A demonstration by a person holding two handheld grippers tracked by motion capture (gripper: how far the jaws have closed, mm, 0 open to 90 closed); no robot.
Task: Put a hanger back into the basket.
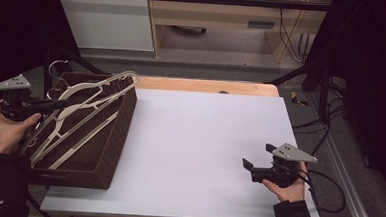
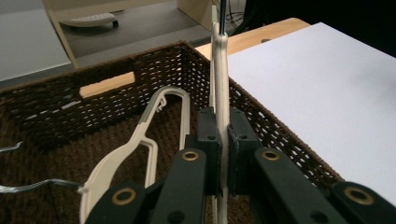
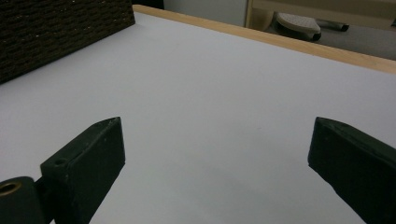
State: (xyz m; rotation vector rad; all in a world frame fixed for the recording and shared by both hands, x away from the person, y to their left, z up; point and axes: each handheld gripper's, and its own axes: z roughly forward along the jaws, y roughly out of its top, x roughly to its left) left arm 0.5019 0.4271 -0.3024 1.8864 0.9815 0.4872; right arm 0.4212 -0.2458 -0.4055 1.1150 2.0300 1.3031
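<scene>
Left gripper (image 2: pixel 223 154) clamped tight on cream hanger (image 2: pixel 219 74), holding it tilted over brown basket (image 1: pixel 123 120) at table's left edge. Right gripper (image 3: pixel 215 154) wide open, nothing between, low over white tabletop (image 1: pixel 199 139).

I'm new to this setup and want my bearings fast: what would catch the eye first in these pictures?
First, the dark woven basket at the table's left edge, with pale hangers lying in it. The left tongs are shut on one cream hanger, holding it edge-on above the basket. The right tongs rest open over the bare white tabletop, holding nothing.
</scene>
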